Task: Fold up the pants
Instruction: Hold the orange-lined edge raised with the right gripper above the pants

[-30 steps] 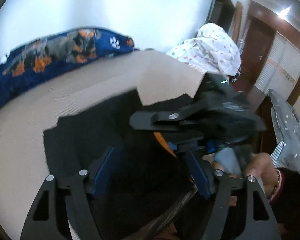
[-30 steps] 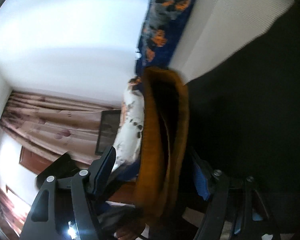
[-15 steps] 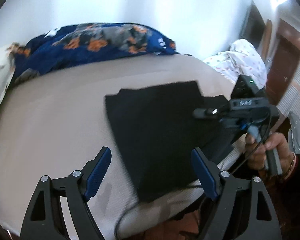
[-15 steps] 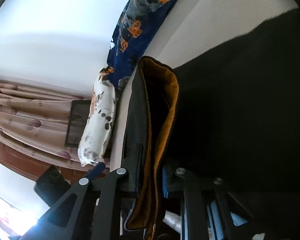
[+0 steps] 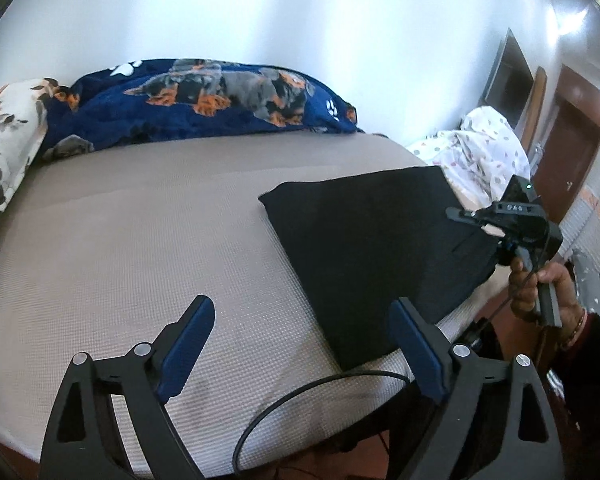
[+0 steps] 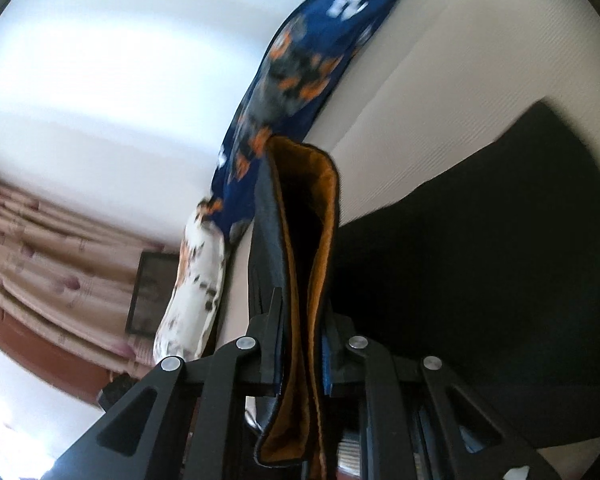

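Black pants (image 5: pixel 372 248) lie folded flat on the beige bed (image 5: pixel 140 240), at its right side. My left gripper (image 5: pixel 300 302) hovers over the bed near the pants' left edge; its jaws are opening and hold nothing. My right gripper (image 5: pixel 454 213), held by a person's hand (image 5: pixel 540 284), pinches the pants' right edge. In the right wrist view the right gripper (image 6: pixel 300 320) is shut on the pants' waistband (image 6: pixel 312 220), whose orange lining stands up between the fingers. The rest of the black cloth (image 6: pixel 480 260) spreads out to the right.
A blue dog-print blanket (image 5: pixel 220 100) lies along the wall at the bed's far side, with a floral pillow (image 5: pixel 4 140) at the left. White spotted bedding (image 5: pixel 484 148) is heaped past the bed's right corner. A black cable (image 5: pixel 300 396) loops over the near edge.
My left gripper let go of the pants, drew back to the left and spread wider. My right gripper closed on the orange-lined waistband and shifted along the bed with it.
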Demonstrator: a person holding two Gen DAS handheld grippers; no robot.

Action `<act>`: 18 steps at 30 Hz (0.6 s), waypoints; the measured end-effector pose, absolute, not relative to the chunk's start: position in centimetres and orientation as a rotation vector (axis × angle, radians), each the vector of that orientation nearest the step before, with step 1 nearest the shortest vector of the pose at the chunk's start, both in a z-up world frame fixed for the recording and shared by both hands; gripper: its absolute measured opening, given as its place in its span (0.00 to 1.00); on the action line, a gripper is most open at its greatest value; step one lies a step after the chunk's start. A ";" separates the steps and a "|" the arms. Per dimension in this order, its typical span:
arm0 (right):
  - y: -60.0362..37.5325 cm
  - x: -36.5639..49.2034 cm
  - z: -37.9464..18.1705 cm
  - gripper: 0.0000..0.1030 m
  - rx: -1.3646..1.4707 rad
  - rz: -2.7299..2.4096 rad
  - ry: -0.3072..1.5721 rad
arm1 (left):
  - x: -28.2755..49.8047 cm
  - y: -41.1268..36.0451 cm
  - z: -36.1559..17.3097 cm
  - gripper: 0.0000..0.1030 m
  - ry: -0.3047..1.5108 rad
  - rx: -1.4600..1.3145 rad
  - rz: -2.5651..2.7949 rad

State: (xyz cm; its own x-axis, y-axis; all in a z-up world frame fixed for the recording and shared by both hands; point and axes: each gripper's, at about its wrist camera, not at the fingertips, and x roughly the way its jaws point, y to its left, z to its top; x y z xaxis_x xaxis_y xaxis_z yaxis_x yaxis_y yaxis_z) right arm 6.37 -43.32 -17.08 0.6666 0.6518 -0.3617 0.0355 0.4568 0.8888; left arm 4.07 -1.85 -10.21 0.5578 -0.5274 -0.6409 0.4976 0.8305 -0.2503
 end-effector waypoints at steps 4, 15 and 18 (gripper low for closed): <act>-46.3 5.4 -17.9 0.14 1.063 0.375 0.754 | 4.5 -3.5 -10.8 0.86 0.798 -0.012 -0.629; -49.7 4.7 -19.6 0.14 1.083 0.330 0.726 | 5.2 -7.6 -10.8 0.86 0.817 0.075 -0.686; -50.2 4.7 -19.6 0.14 1.069 0.323 0.715 | 5.9 -8.7 -10.8 0.86 0.830 0.062 -0.706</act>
State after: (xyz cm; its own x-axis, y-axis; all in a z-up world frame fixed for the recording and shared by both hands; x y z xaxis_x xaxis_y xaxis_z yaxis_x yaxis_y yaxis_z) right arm 4.73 -50.18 -19.61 0.7349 0.5656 -0.3741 0.0929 0.4625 0.8817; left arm 5.85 -8.71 -10.82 0.4633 -0.5507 -0.6943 0.5972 0.7729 -0.2146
